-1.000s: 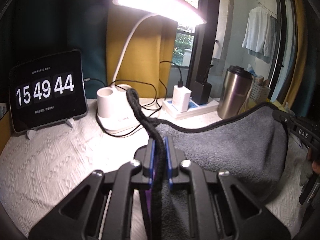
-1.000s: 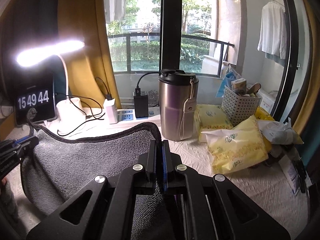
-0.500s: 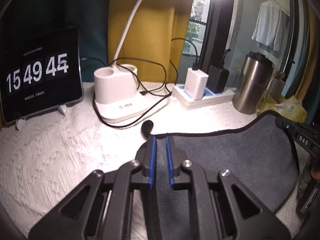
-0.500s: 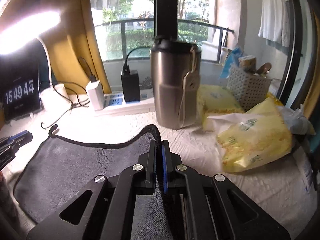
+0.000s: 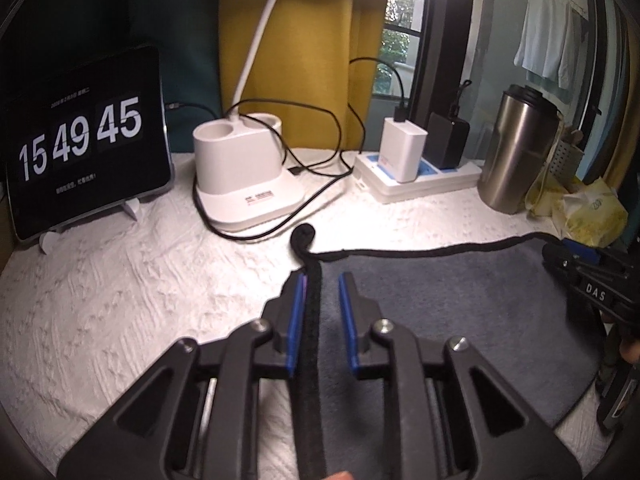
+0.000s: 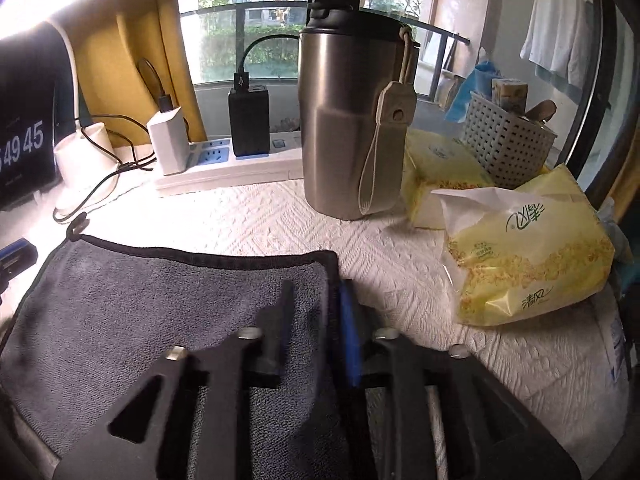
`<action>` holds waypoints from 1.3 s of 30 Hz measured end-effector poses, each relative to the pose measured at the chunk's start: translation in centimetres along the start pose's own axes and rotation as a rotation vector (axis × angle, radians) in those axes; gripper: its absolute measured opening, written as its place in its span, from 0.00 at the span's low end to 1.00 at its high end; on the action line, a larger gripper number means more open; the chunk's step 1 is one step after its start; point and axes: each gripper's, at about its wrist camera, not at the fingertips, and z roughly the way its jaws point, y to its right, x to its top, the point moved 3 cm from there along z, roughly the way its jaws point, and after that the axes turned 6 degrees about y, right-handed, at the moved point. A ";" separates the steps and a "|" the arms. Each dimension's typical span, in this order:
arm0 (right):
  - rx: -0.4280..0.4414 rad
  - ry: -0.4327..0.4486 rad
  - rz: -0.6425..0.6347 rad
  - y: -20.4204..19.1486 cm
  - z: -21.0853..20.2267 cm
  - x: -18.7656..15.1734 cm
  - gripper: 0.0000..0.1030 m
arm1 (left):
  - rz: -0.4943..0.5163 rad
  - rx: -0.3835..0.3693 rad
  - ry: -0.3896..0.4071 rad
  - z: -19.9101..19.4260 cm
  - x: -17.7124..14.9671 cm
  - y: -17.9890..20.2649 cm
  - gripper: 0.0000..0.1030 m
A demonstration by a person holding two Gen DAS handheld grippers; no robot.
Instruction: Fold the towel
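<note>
A grey towel [image 5: 440, 312] with black trim lies flat on the white textured table cover; it also shows in the right wrist view [image 6: 160, 300]. My left gripper [image 5: 322, 280] is open, its blue-padded jaws standing on either side of the towel's left trimmed edge, near the corner with the hanging loop [image 5: 303, 237]. My right gripper [image 6: 316, 292] is open over the towel's far right corner, the trim lying between its jaws. The right gripper also shows at the right of the left wrist view [image 5: 576, 256].
At the back stand a tablet clock [image 5: 86, 140], a white lamp base [image 5: 244, 168] with cables, a power strip [image 6: 224, 168] with chargers and a steel tumbler [image 6: 352, 120]. Yellow tissue packs [image 6: 528, 248] and a grey basket [image 6: 508, 140] sit at the right.
Both grippers lowered the lifted towel edge onto the table and opened. The towel now lies flat and released.
</note>
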 end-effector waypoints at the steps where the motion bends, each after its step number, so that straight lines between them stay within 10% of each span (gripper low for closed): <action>1: -0.002 0.000 -0.001 0.0 -0.1 0.0 0.42 | 0.001 0.008 -0.001 -0.1 0.0 0.0 0.19; 19: -0.020 0.060 0.008 0.5 -4.7 0.3 0.53 | 0.028 -0.029 -0.002 -3.0 -0.7 1.8 0.21; 21: -0.020 0.067 0.012 0.7 -5.4 0.2 0.53 | 0.026 -0.038 0.004 -3.6 -0.7 2.0 0.30; 23: -0.019 0.074 0.015 0.8 -6.1 0.2 0.53 | 0.020 -0.049 0.015 -4.3 -0.7 2.2 0.85; 24: -0.019 0.078 0.015 0.8 -6.4 0.1 0.53 | 0.009 -0.063 0.027 -4.8 -0.6 2.2 0.92; 39: 0.004 0.130 0.006 0.6 -11.8 -1.1 0.53 | 0.013 -0.065 0.091 -10.2 -1.3 3.4 0.93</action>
